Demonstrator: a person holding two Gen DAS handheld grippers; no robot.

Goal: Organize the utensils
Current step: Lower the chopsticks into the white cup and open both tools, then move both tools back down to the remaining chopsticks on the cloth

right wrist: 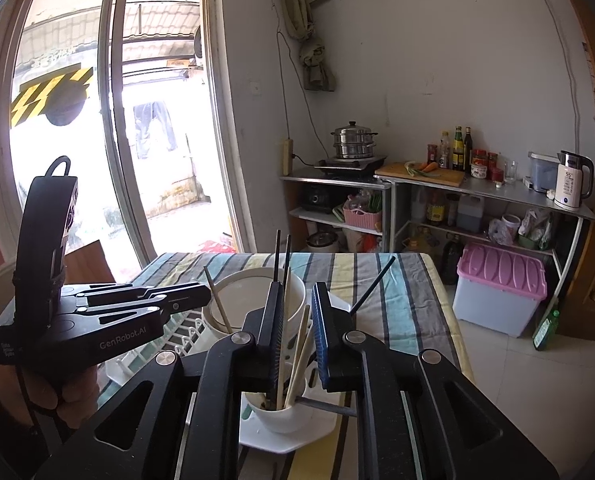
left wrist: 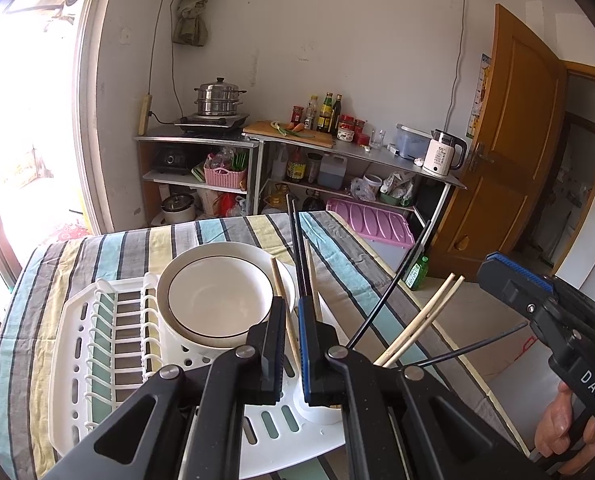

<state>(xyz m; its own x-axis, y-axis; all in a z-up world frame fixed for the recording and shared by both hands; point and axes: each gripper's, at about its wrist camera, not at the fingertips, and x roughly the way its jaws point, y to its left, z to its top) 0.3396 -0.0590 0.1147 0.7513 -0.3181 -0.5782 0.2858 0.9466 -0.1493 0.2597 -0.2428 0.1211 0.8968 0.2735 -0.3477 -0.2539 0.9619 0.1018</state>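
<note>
A white dish rack (left wrist: 109, 356) lies on a striped tablecloth and holds stacked white bowls (left wrist: 217, 296). A white utensil cup (right wrist: 281, 412) at the rack's corner holds several chopsticks, black (left wrist: 299, 248) and wooden (left wrist: 421, 320). My left gripper (left wrist: 293, 320) is open just above the cup, with a wooden chopstick (left wrist: 281, 296) standing between its jaws. My right gripper (right wrist: 299, 320) is open above the cup, with black chopsticks (right wrist: 281, 256) and wooden ones (right wrist: 301, 344) rising through the gap. Each gripper shows in the other's view: the right (left wrist: 537, 304), the left (right wrist: 97, 312).
The table's far edge faces steel shelves with a steamer pot (left wrist: 219, 98), bottles (left wrist: 325, 114), a cutting board (left wrist: 293, 132) and a white kettle (left wrist: 443, 152). A pink-lidded bin (right wrist: 501, 288) and green bottle (right wrist: 545, 328) stand on the floor right. A glass door (right wrist: 97, 120) is left.
</note>
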